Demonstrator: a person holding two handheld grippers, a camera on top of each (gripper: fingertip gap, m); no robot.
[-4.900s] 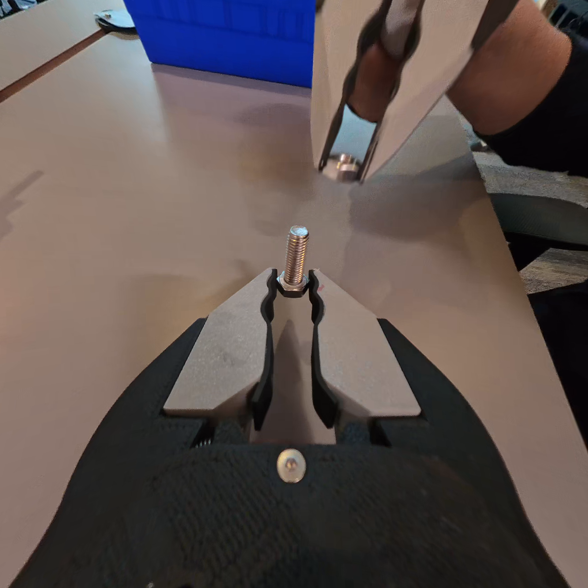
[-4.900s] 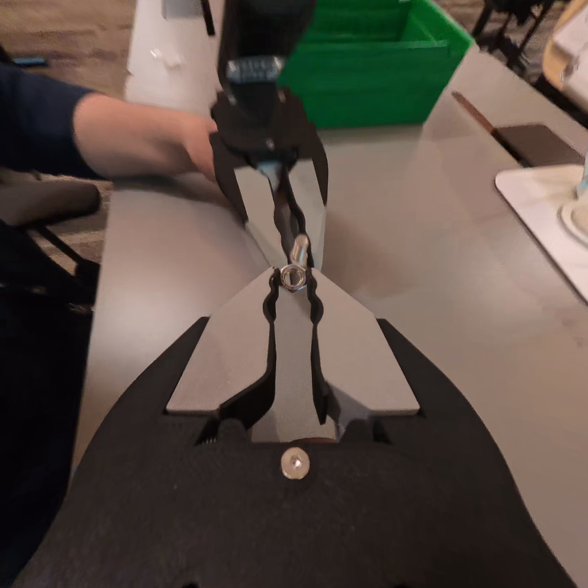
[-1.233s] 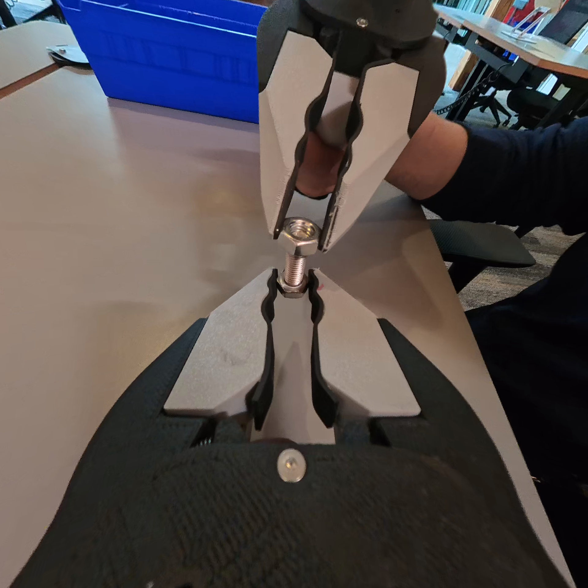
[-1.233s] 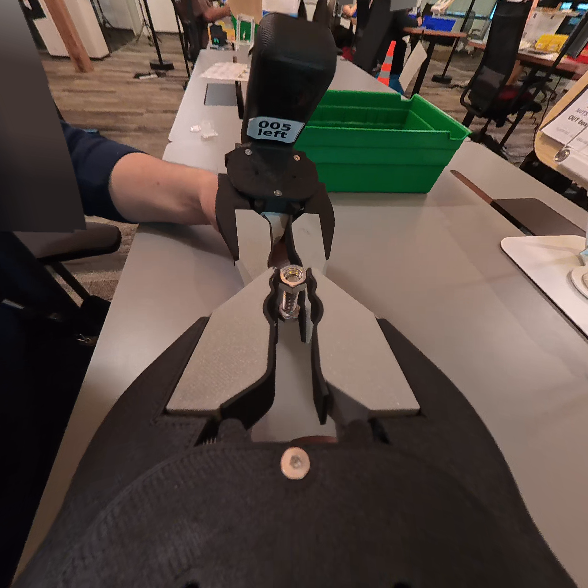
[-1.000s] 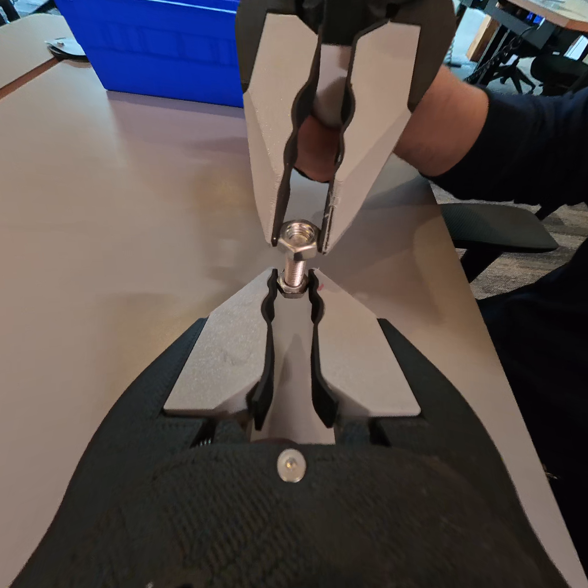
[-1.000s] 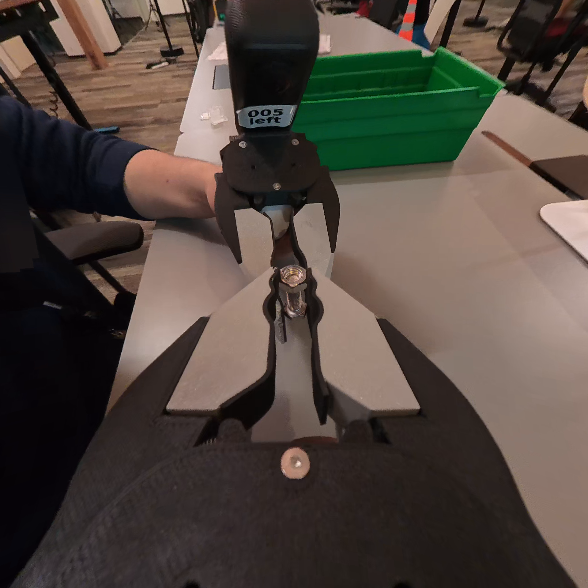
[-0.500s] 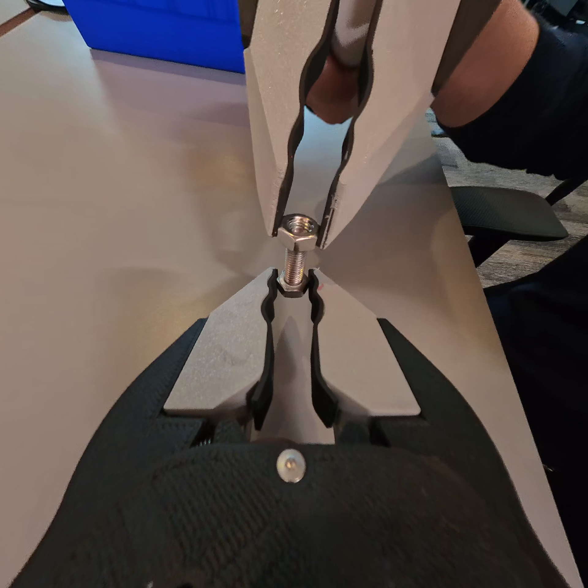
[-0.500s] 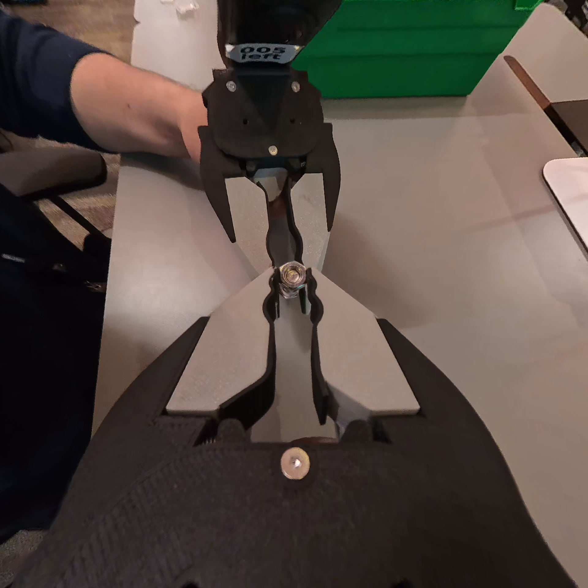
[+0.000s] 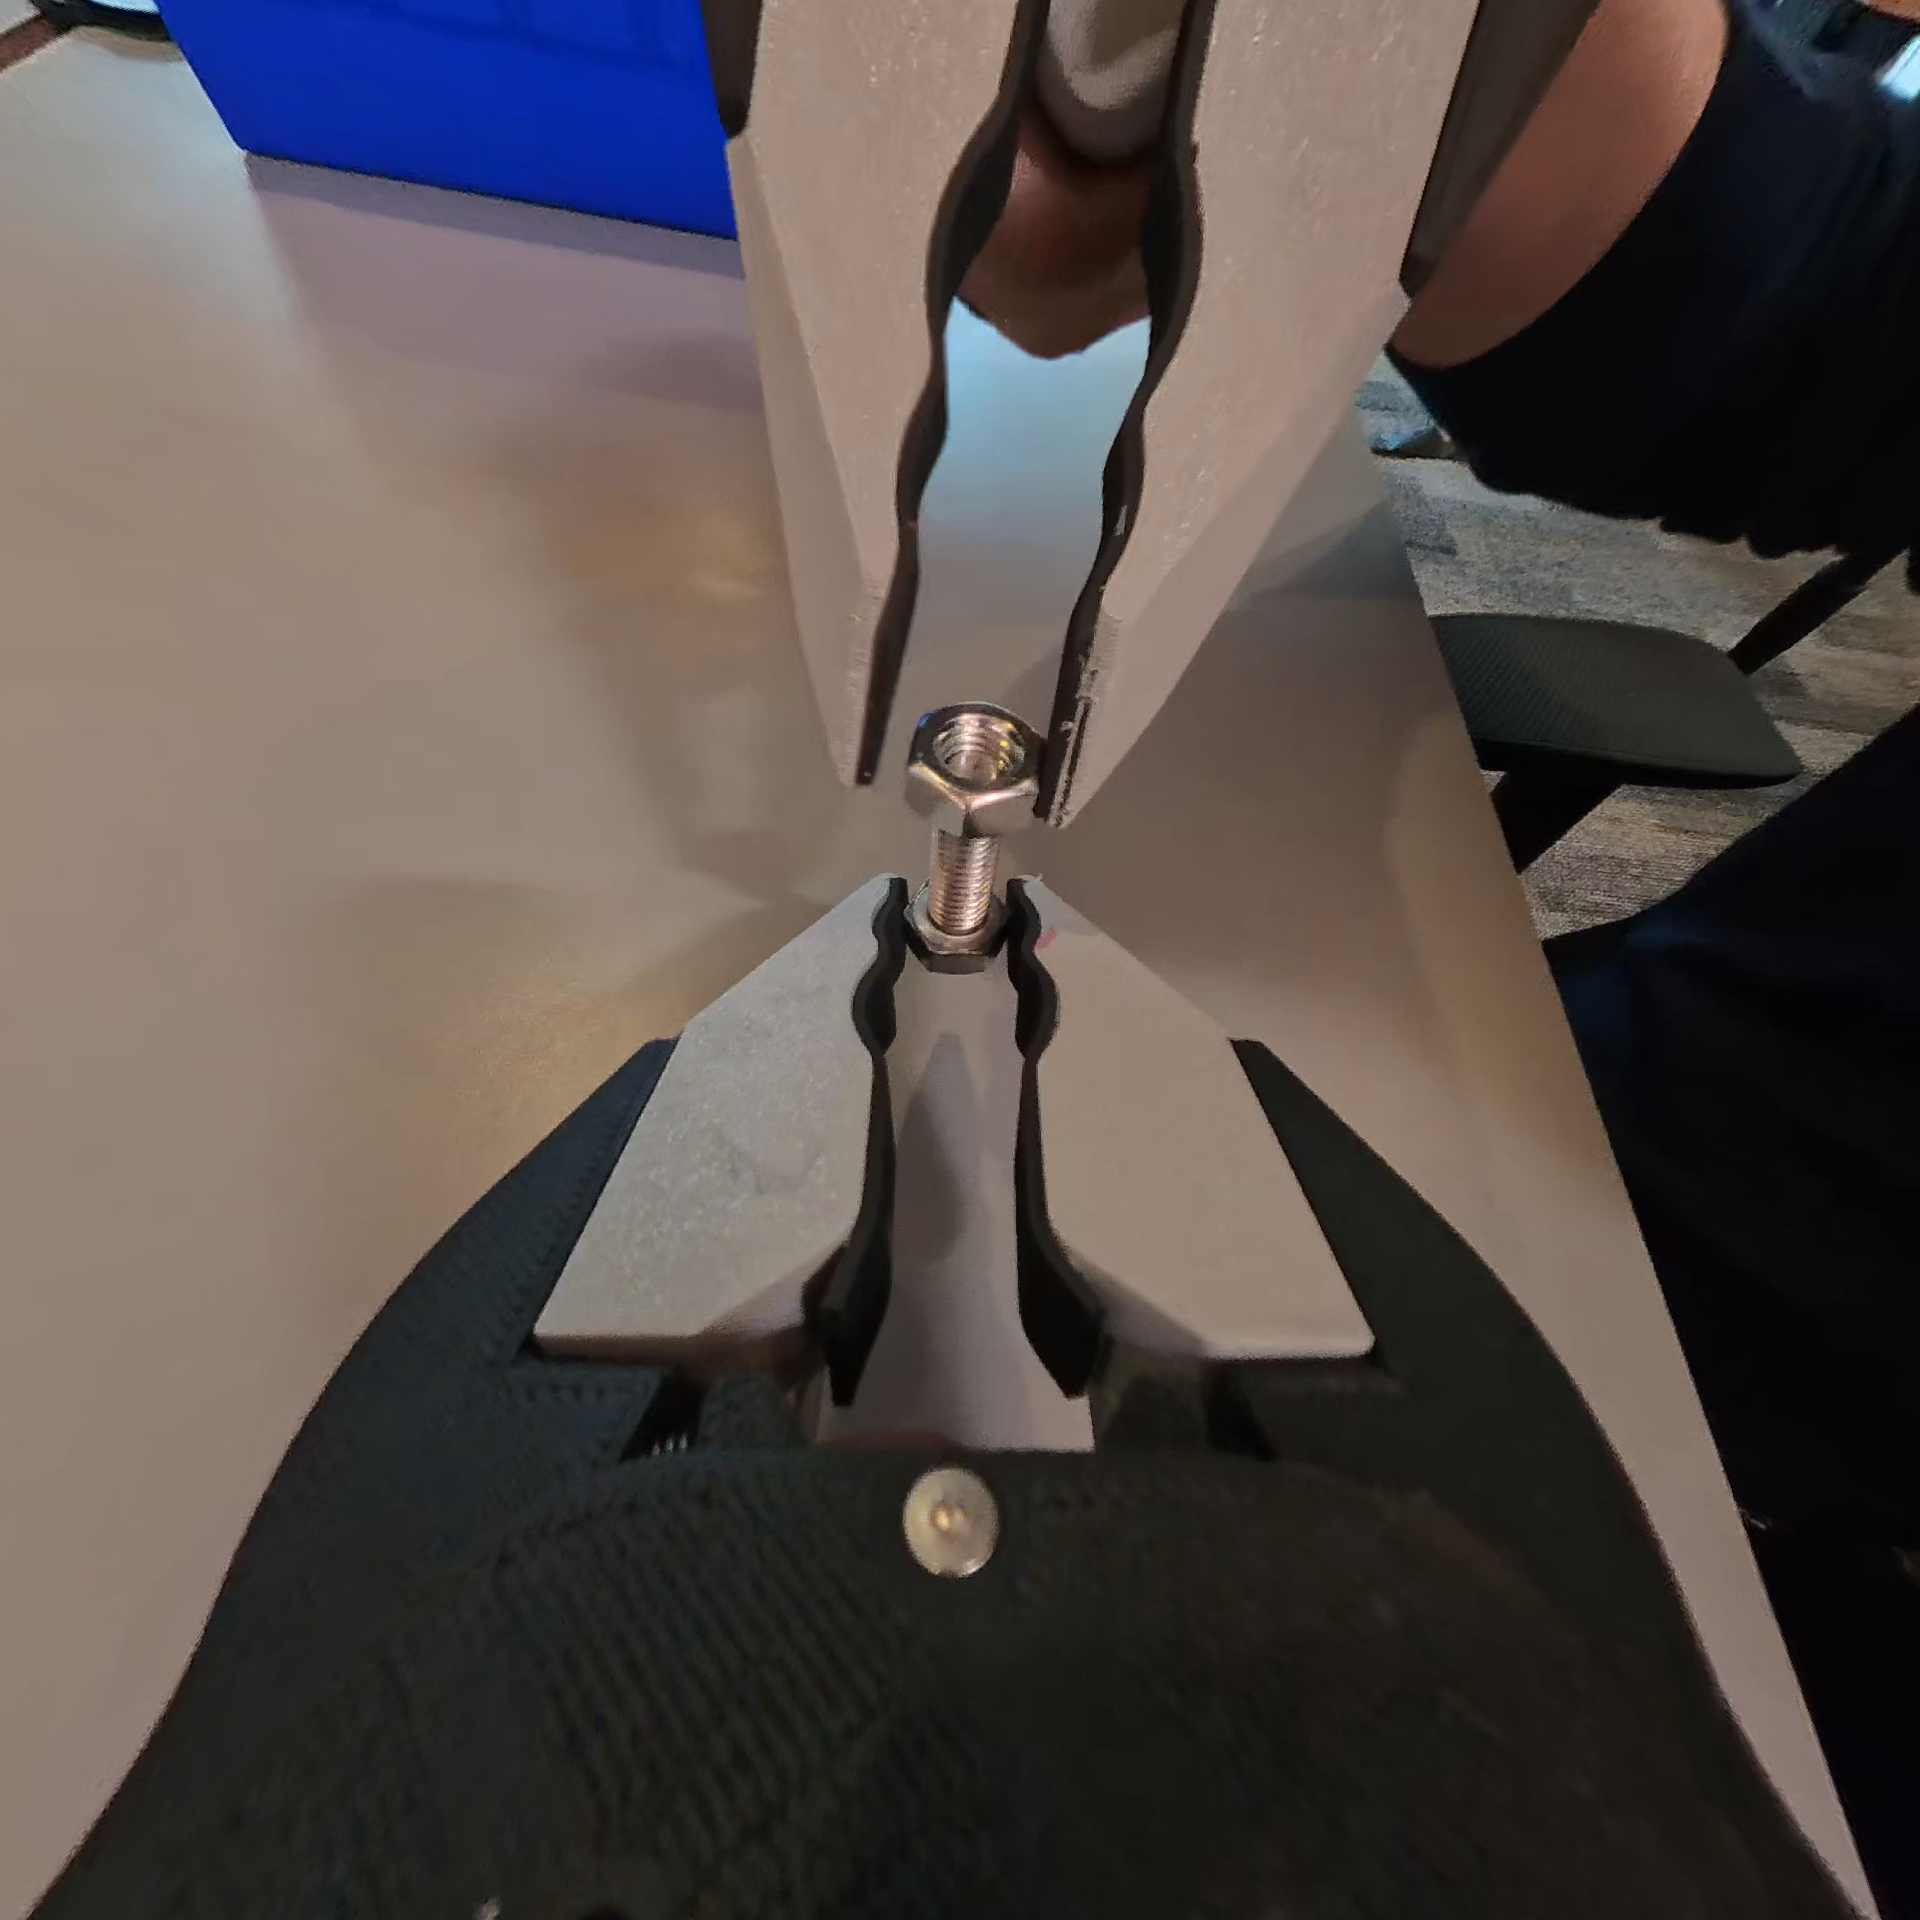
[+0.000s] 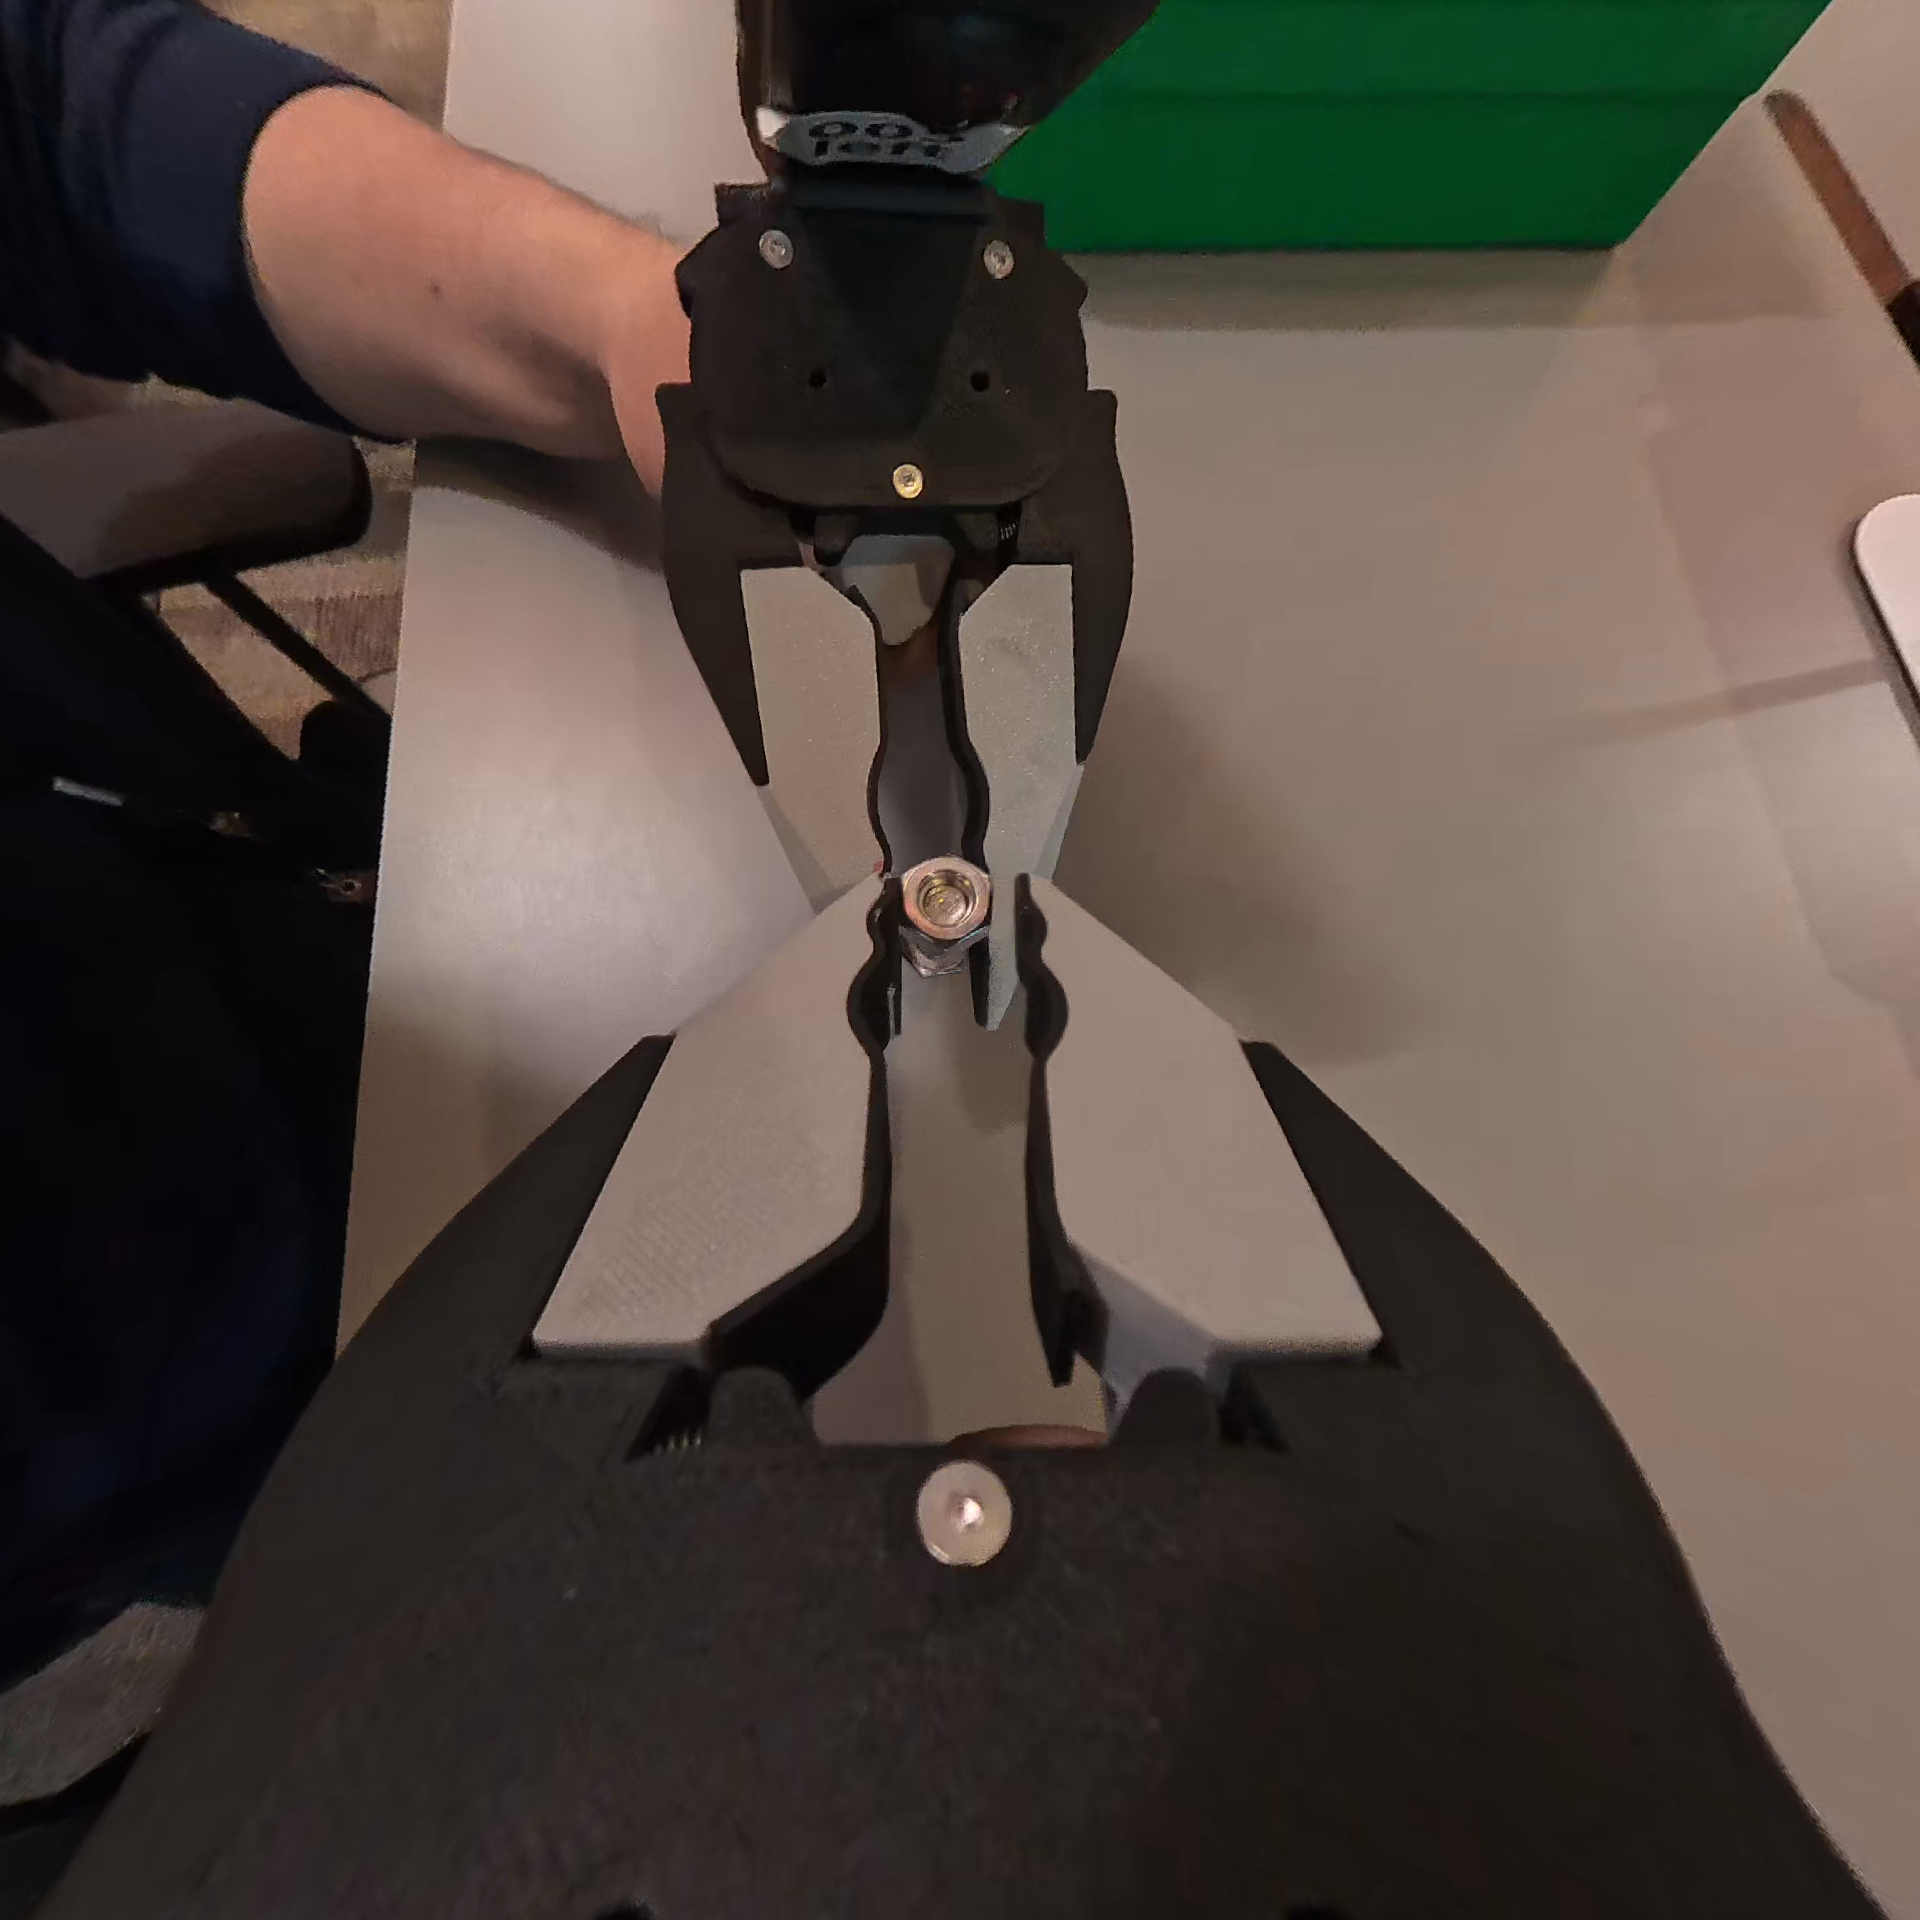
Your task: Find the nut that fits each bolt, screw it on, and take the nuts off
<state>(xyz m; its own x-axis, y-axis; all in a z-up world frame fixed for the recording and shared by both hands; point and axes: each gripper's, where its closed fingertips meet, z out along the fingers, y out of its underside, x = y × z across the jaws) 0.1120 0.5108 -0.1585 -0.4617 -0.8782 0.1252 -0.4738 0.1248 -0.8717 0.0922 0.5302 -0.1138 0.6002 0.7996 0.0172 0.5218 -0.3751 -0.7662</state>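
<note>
My left gripper [image 9: 954, 914] is shut on the hex head of a silver bolt [image 9: 958, 873] and holds it upright, threads up, above the grey table [image 9: 312, 727]. A silver nut [image 9: 971, 774] sits on the bolt's tip. My right gripper [image 9: 964, 784] comes in from above with its fingers on either side of the nut. One pad touches it and the other stands clear, so the gripper is open. In the right wrist view the nut [image 10: 940, 904] lies between my right gripper's [image 10: 954, 925] parted pads, with the left gripper [image 10: 940, 982] under it.
A blue bin [image 9: 468, 104] stands at the back of the table in the left wrist view. A green bin [image 10: 1403, 135] stands behind in the right wrist view, and a white tray [image 10: 1896, 582] lies at the right edge. A person's forearm [image 10: 447, 312] and a chair [image 9: 1610, 707] are nearby.
The right gripper brought the nut onto the bolt's tip while shut on it. Its jaws have now parted and let go of the nut, which stays on the bolt. The left gripper keeps its hold.
</note>
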